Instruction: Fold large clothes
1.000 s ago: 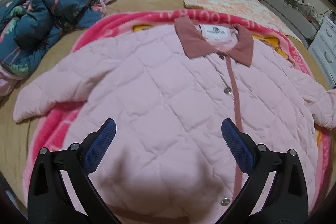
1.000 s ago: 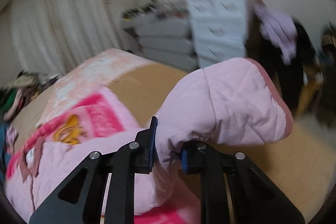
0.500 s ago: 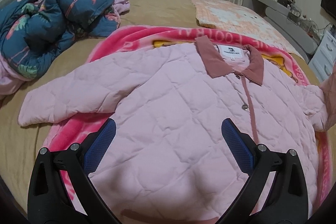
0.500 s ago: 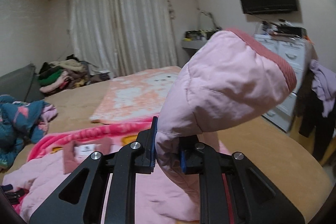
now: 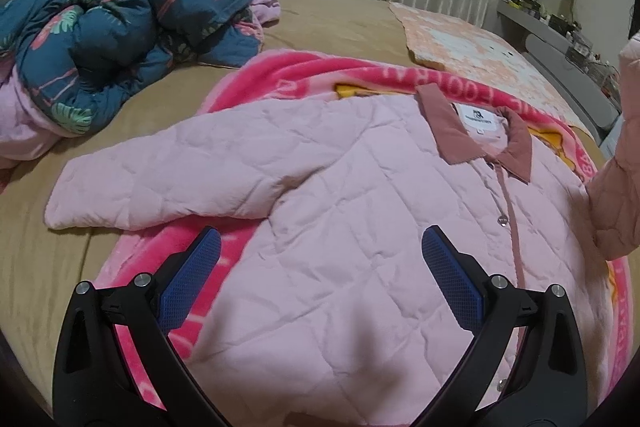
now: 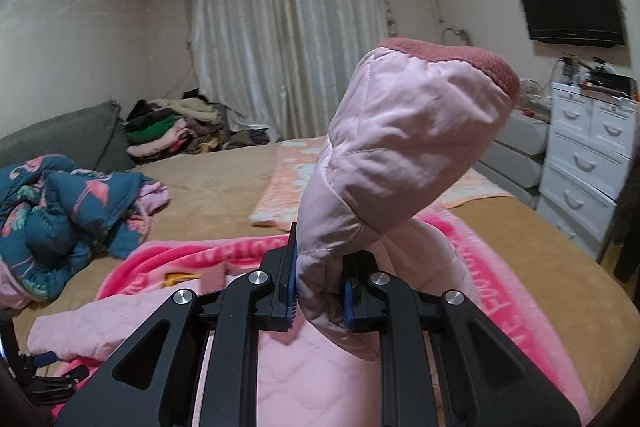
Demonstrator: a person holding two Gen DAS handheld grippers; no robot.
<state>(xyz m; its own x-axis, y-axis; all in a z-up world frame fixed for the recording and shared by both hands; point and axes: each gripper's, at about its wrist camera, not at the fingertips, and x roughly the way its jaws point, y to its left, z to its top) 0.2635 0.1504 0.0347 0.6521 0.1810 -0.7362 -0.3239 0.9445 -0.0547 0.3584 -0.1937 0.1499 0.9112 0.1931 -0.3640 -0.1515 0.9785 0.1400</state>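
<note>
A pink quilted jacket (image 5: 340, 227) with a dusty-rose collar (image 5: 452, 131) lies front up on a bright pink blanket (image 5: 304, 67) on the bed. Its left sleeve (image 5: 132, 183) lies flat, stretched out to the left. My left gripper (image 5: 320, 279) is open and empty, hovering over the jacket's lower body. My right gripper (image 6: 320, 291) is shut on the jacket's right sleeve (image 6: 400, 147) and holds it lifted above the jacket, cuff up. The raised sleeve also shows at the right edge of the left wrist view (image 5: 616, 187).
A crumpled blue flamingo-print quilt (image 5: 100, 39) lies at the bed's left. A peach-patterned blanket (image 5: 460, 39) lies beyond the jacket. A clothes pile (image 6: 172, 131) sits at the far end. White drawers (image 6: 588, 155) stand at the right.
My right gripper has swung the held sleeve up and leftward over the jacket. My left gripper has moved left, so the jacket's left sleeve now shows fully.
</note>
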